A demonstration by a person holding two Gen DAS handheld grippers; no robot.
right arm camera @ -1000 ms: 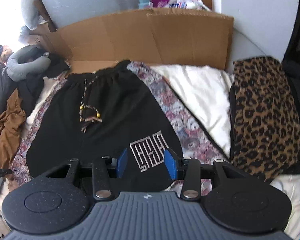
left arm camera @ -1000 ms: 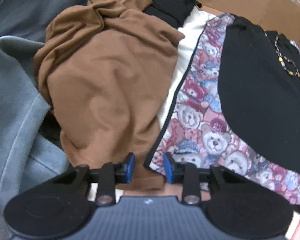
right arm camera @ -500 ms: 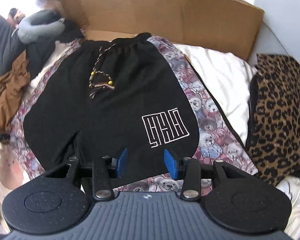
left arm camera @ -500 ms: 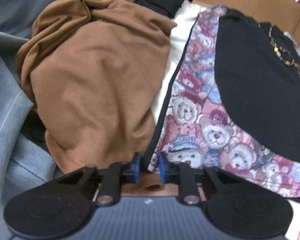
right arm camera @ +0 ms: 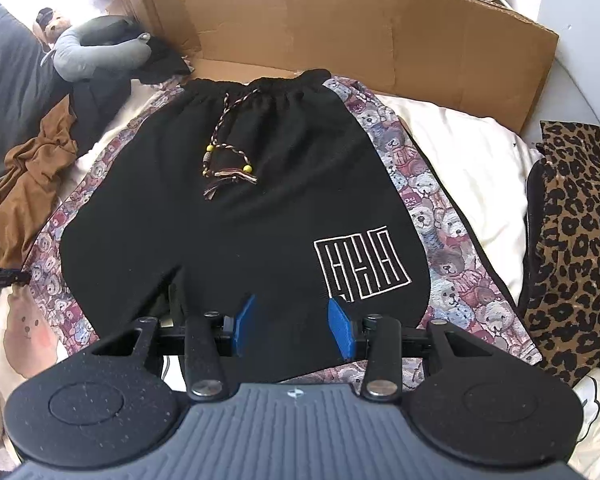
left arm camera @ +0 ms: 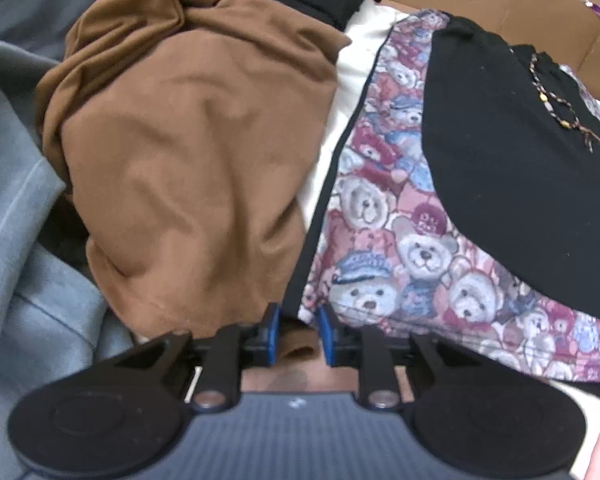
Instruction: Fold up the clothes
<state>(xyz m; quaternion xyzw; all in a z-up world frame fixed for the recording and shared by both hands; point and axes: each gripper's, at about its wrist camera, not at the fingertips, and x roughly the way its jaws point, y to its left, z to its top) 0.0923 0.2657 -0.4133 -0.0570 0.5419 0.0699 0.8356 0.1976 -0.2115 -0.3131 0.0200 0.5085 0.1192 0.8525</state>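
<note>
- In the right wrist view we see the black shorts (right arm camera: pixel 236 216) spread flat in the middle of the frame, waistband toward the top, legs toward the bottom.
- A braided drawstring (right arm camera: pixel 228 152) with yellow beads lies on the upper front of the shorts, and a white line logo (right arm camera: pixel 362 266) sits on the leg at centre right.
- The shorts lie on a teddy-bear print blanket (right arm camera: pixel 440 240), whose border shows along both sides of them.
- The right gripper (right arm camera: pixel 292 320) hangs low in the frame over the hem of the shorts; its jaws stand apart with only flat black cloth seen past them, and nothing is gripped.
- Cardboard (right arm camera: pixel 340 32) stands along the top of the frame, a leopard-print cloth (right arm camera: pixel 572 240) lies at the right edge, and a grey neck pillow (right arm camera: pixel 92 52) sits in the upper left.
- In the left wrist view we see the left gripper (left arm camera: pixel 298 334) at the lower centre, at the meeting of a crumpled brown garment (left arm camera: pixel 188 152) and the blanket's corner.
- Its jaws are narrow and opening; a bit of brown cloth shows in the gap, but the pads do not press on it.
- The shorts fill the right side of that view, well apart from those jaws.
</note>
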